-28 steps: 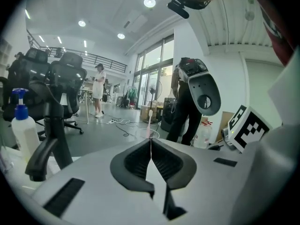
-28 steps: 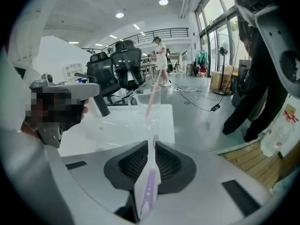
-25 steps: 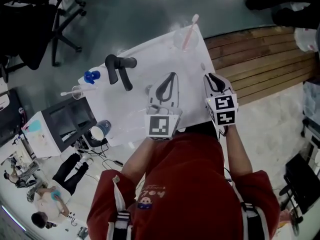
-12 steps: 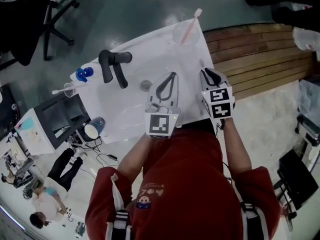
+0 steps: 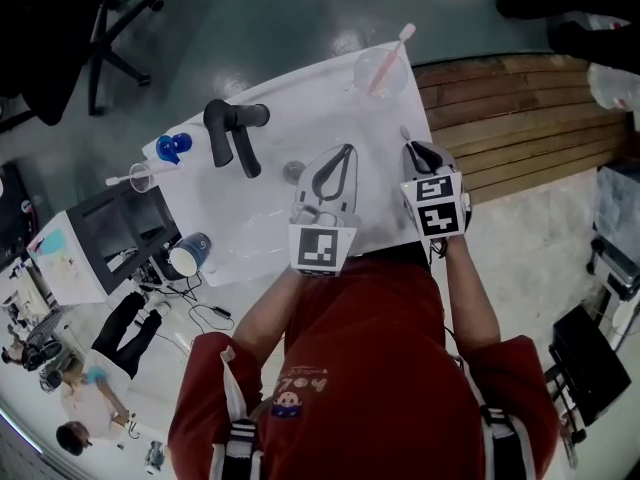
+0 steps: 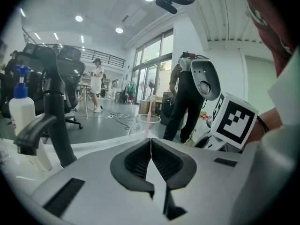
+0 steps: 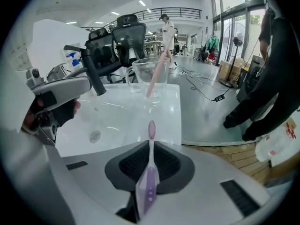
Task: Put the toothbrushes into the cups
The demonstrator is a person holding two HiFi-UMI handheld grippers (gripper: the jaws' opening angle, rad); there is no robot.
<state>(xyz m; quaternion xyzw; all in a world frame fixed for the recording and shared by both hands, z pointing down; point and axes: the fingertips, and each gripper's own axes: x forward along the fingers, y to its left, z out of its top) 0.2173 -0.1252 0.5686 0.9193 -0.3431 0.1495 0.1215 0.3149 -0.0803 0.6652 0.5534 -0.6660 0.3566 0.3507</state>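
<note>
A clear cup [image 5: 378,71] with a pink toothbrush [image 5: 390,54] leaning in it stands at the far right corner of the white sink top [image 5: 262,213]. My right gripper [image 5: 412,146] is shut on a purple toothbrush [image 7: 149,171], whose head [image 7: 151,128] points toward that cup [image 7: 150,81], still well short of it. My left gripper [image 5: 346,149] hovers beside it over the basin, shut with nothing between its jaws [image 6: 151,142]. A second small clear cup [image 5: 148,180] stands at the far left edge with a white toothbrush [image 5: 122,182] sticking out.
A black faucet [image 5: 232,133] rises at the back left, with a blue-pump bottle [image 5: 172,148] beside it. The drain [image 5: 292,171] lies just ahead of the left gripper. A wooden platform [image 5: 520,118] borders the table's right side. Office chairs and people are beyond.
Little differs. The head view has shifted slightly; both grippers stay side by side over the basin, the right one still shut on the purple toothbrush.
</note>
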